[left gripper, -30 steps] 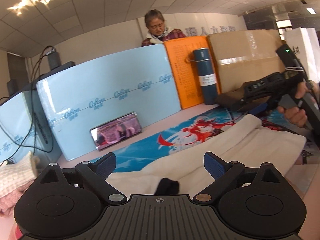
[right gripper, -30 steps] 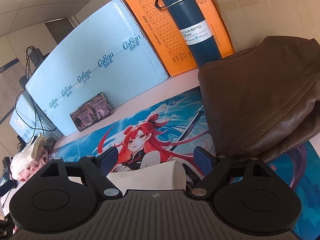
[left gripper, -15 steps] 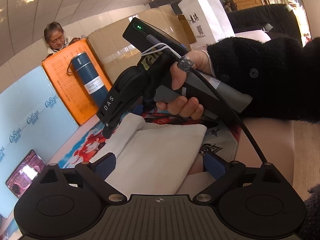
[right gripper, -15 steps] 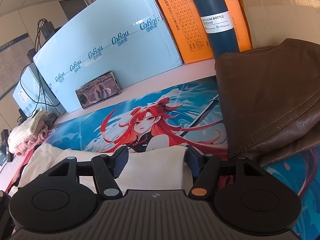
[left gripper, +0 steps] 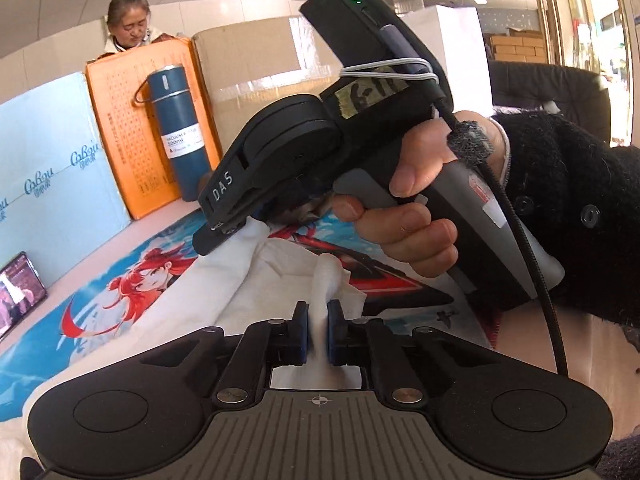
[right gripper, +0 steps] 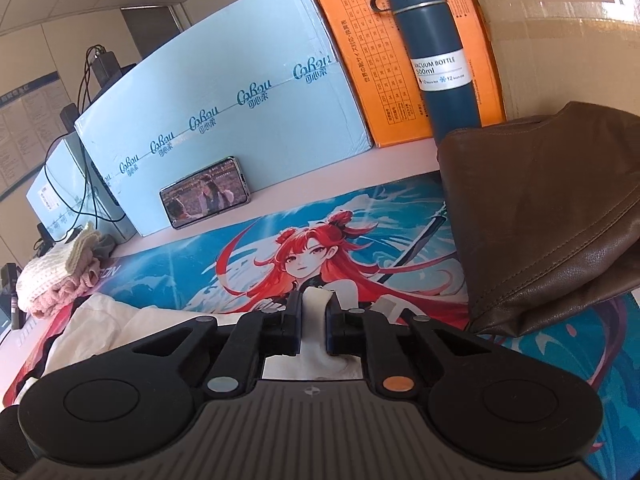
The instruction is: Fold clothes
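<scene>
A cream-white garment (left gripper: 224, 280) lies on an anime-print desk mat (left gripper: 120, 292). My left gripper (left gripper: 318, 312) is shut on a raised pinch of its edge. The right gripper's black body fills the left wrist view, its tips (left gripper: 218, 232) down on the cloth's far corner. In the right wrist view my right gripper (right gripper: 313, 314) is shut on a fold of the same white cloth (right gripper: 108, 328), which trails off to the lower left. The cloth under both gripper bodies is hidden.
A brown leather bag (right gripper: 540, 216) sits on the mat at the right. A blue vacuum bottle (right gripper: 436, 52), an orange box (right gripper: 360, 60), light-blue boxes (right gripper: 224, 120) and a phone (right gripper: 204, 198) line the back. Knitted items (right gripper: 56, 276) lie at the left. A person (left gripper: 130, 24) stands behind the boxes.
Both grippers have gone from open to shut on the white garment. The left gripper has swung right toward the right gripper; the right gripper has settled lower on the cloth.
</scene>
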Demonstrator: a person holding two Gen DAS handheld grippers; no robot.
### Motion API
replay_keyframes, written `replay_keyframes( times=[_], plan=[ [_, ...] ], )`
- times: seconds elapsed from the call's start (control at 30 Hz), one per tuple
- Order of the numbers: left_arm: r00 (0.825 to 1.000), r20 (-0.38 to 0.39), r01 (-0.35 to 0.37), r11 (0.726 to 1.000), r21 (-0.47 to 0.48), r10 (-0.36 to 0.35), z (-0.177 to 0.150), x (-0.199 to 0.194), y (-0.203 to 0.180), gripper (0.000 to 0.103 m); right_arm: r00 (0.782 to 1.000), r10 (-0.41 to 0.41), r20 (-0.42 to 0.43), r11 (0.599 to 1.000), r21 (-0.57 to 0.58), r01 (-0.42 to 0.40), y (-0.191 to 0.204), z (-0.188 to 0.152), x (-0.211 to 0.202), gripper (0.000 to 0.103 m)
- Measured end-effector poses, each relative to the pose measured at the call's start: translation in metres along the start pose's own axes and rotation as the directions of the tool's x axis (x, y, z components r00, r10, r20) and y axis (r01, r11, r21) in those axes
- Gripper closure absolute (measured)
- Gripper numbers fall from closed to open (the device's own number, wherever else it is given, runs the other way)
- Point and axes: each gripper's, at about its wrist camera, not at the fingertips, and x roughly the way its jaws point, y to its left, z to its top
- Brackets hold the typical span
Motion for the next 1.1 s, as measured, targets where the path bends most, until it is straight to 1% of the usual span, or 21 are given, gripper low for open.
replay_keyframes(
  times=[0.07,0.13,0.2,0.27,0.3,0.37,0.47,0.57,0.63,0.7,0.73,0.8,0.9,1.0,1.03,1.1],
  plan=[
    [0.997,0.062,-0.037,0.999,-0.03,0.039,-0.002,-0.019,0.007,0.095,1.0,0.003,0.029,1.0,-0.024,-0.002,0.016,0.007,-0.009,0.094],
    [0.989,0.124,-0.078,0.995,-0.063,0.086,-0.005,-0.04,0.014,0.096,0.998,0.006,0.058,0.999,-0.051,-0.003,0.035,0.015,-0.016,0.094],
    [0.972,0.185,-0.128,0.986,-0.106,0.146,-0.01,-0.065,0.022,0.096,0.996,0.011,0.086,0.997,-0.079,-0.004,0.056,0.023,-0.022,0.094],
    [0.948,0.235,-0.181,0.97,-0.163,0.216,-0.015,-0.088,0.031,0.096,0.993,0.023,0.112,0.994,-0.11,-0.011,0.08,0.032,-0.024,0.094],
    [0.933,0.257,-0.207,0.96,-0.188,0.252,-0.019,-0.1,0.037,0.097,0.992,0.033,0.123,0.992,-0.125,-0.017,0.092,0.037,-0.024,0.094],
    [0.897,0.298,-0.26,0.935,-0.24,0.326,-0.027,-0.126,0.049,0.097,0.988,0.056,0.145,0.987,-0.158,-0.032,0.121,0.048,-0.022,0.094],
    [0.831,0.341,-0.338,0.885,-0.319,0.44,-0.04,-0.164,0.068,0.097,0.981,0.106,0.162,0.976,-0.204,-0.072,0.167,0.062,-0.012,0.094],
    [0.767,0.342,-0.403,0.823,-0.401,0.542,-0.056,-0.195,0.085,0.097,0.971,0.171,0.165,0.959,-0.255,-0.126,0.216,0.072,0.004,0.094],
    [0.741,0.321,-0.426,0.782,-0.455,0.59,-0.069,-0.212,0.097,0.097,0.968,0.207,0.144,0.943,-0.291,-0.159,0.251,0.073,0.022,0.094],
    [0.733,0.278,-0.439,0.744,-0.503,0.621,-0.085,-0.224,0.107,0.097,0.97,0.222,0.1,0.931,-0.318,-0.181,0.281,0.067,0.045,0.094],
    [0.735,0.252,-0.439,0.725,-0.531,0.63,-0.094,-0.228,0.112,0.097,0.971,0.226,0.074,0.925,-0.33,-0.19,0.296,0.063,0.057,0.094],
    [0.748,0.197,-0.423,0.684,-0.594,0.633,-0.114,-0.233,0.119,0.097,0.975,0.221,0.015,0.913,-0.355,-0.201,0.323,0.05,0.084,0.094],
    [0.769,0.109,-0.407,0.613,-0.677,0.63,-0.149,-0.243,0.127,0.097,0.981,0.173,-0.083,0.894,-0.404,-0.192,0.355,0.021,0.126,0.094],
    [0.798,0.081,-0.352,0.571,-0.742,0.598,-0.179,-0.246,0.139,0.097,0.981,0.119,-0.151,0.888,-0.426,-0.173,0.372,-0.001,0.158,0.094],
    [0.806,0.067,-0.338,0.55,-0.764,0.588,-0.187,-0.245,0.144,0.097,0.98,0.101,-0.171,0.887,-0.431,-0.167,0.377,-0.008,0.168,0.094],
    [0.816,0.06,-0.308,0.521,-0.796,0.575,-0.199,-0.245,0.149,0.097,0.975,0.065,-0.212,0.883,-0.443,-0.155,0.386,-0.023,0.188,0.094]
  ],
)
